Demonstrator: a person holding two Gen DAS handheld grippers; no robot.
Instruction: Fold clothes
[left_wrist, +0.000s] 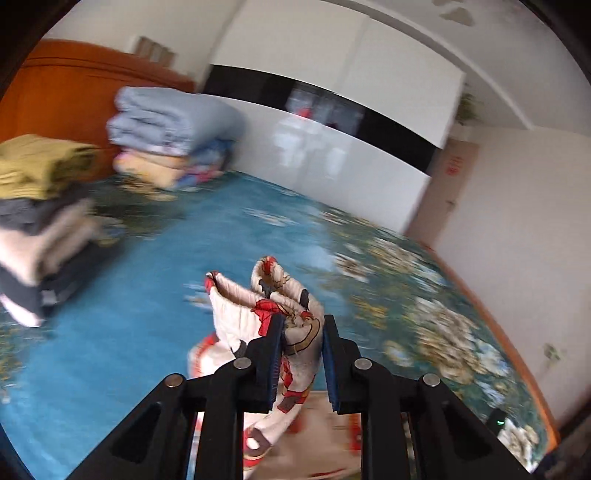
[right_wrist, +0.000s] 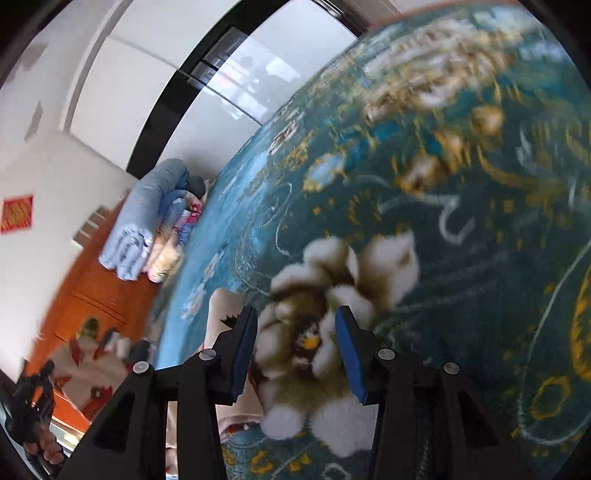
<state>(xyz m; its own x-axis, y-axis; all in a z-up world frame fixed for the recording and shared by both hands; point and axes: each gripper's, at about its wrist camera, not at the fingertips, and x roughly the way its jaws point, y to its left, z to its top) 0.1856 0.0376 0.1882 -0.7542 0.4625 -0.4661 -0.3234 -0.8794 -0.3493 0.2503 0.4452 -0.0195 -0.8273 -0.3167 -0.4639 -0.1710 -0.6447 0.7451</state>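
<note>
The left gripper (left_wrist: 303, 360) is pinching the white cartoon-print garment (left_wrist: 273, 314), its jaws closing on bunched cloth and lifting it above the blue floral bed (left_wrist: 155, 258). The right gripper (right_wrist: 295, 354) is hovering with jaws spread, holding nothing.

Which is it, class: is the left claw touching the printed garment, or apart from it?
Touching. In the left wrist view the left claw has the printed garment bunched between its fingers, cloth pressed against the left pad and hanging below.
</note>
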